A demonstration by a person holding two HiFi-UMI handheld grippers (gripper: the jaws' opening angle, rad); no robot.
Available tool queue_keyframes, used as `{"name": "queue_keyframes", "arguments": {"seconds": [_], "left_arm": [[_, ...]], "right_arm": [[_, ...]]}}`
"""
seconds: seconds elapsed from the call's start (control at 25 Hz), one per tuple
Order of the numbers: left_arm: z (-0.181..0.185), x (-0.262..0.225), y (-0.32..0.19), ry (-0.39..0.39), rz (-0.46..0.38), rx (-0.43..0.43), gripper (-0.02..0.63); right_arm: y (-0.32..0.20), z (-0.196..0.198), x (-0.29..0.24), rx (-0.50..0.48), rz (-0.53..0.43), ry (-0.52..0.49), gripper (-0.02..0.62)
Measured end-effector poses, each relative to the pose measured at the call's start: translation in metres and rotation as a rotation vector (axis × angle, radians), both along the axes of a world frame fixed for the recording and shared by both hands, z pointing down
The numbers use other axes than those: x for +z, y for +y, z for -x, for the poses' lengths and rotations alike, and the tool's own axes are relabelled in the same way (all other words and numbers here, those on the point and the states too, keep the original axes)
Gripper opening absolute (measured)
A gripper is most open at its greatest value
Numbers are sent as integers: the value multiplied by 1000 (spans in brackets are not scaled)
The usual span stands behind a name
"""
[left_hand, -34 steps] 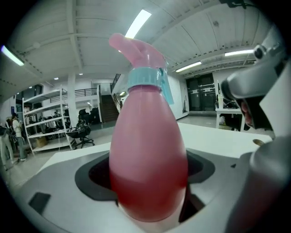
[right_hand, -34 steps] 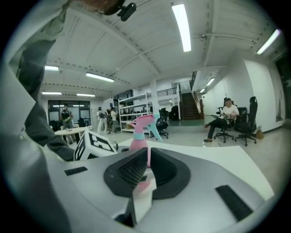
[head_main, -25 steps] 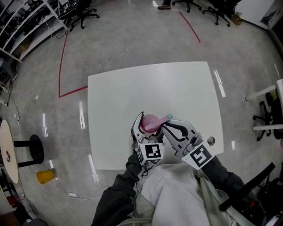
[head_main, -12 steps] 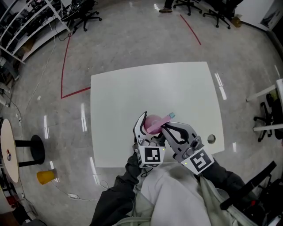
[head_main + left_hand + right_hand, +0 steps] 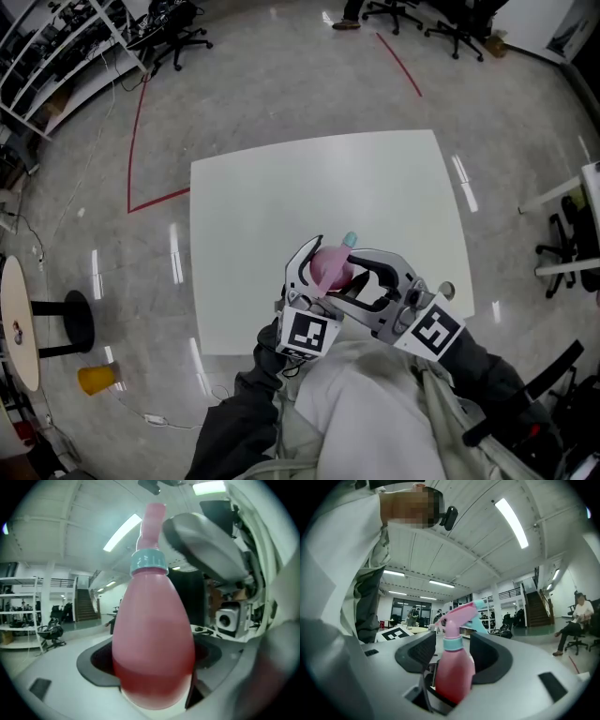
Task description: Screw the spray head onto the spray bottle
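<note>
A pink spray bottle (image 5: pixel 326 267) with a teal collar (image 5: pixel 148 562) and a pink spray head (image 5: pixel 459 613) on top is held over the near edge of the white table (image 5: pixel 281 187). My left gripper (image 5: pixel 322 274) is shut on the bottle's body (image 5: pixel 152 648). My right gripper (image 5: pixel 345 275) comes in from the right and its jaws have just been opening. The bottle's neck stands between the dark pads (image 5: pixel 423 652) with a gap on each side. In the head view the teal nozzle tip (image 5: pixel 350 240) points away from me.
A small round fitting (image 5: pixel 447 292) sits near the table's right edge. On the floor to the left are a yellow cup (image 5: pixel 94 376) and a round side table (image 5: pixel 19 319). Office chairs (image 5: pixel 173 28) and shelving stand far behind, past red floor lines.
The right gripper's jaws, closed at the spray head before, now stand apart around it. Both grippers have risen slightly with the bottle, and the nozzle has swung more upright.
</note>
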State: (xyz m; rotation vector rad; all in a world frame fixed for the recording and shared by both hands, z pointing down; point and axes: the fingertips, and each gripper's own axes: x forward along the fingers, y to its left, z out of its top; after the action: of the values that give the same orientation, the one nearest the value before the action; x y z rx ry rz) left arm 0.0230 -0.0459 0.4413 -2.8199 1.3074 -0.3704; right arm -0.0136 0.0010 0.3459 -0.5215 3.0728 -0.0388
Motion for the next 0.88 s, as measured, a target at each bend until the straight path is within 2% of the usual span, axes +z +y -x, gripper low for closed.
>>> {"name": "queue_keyframes", "arguments": {"seconds": [0.08,0.12,0.16,0.2,0.28,0.4,0.48,0.56,0.64,0.76,0.88], "left_arm": [[-8,-2,10,-7,-12,70,440],[-11,-2,13,-6,-7,86,440],[-11,-3,14,-4,1,90,440],[-10,-5,13,-1,11,80,439],[-4,-8,7,-8,31,5,439],[7,-1,1,-61,73,-169,439],[7,-2,0,-53,90,-198,440],[7,-9,2,6,95,-149,440],[6,-14,8,53,80,-53,440],[2,-23,22,39,25,153,440],[0,-27,39,11,34,320,439]], "right_arm": [[0,0,-1,-34,0,16,217],[1,0,-4,-52,-12,22,193],[2,0,-7,-56,-36,29,125],[1,0,-10,-42,-63,36,121],[-6,-1,-14,46,-74,39,121],[-26,-6,-13,299,53,18,121],[-25,-4,-14,371,75,27,121],[-10,1,-14,317,24,74,126],[9,-6,-4,197,-7,106,135],[16,-35,-12,50,4,41,144],[5,-55,-37,-31,-29,6,144]]}}
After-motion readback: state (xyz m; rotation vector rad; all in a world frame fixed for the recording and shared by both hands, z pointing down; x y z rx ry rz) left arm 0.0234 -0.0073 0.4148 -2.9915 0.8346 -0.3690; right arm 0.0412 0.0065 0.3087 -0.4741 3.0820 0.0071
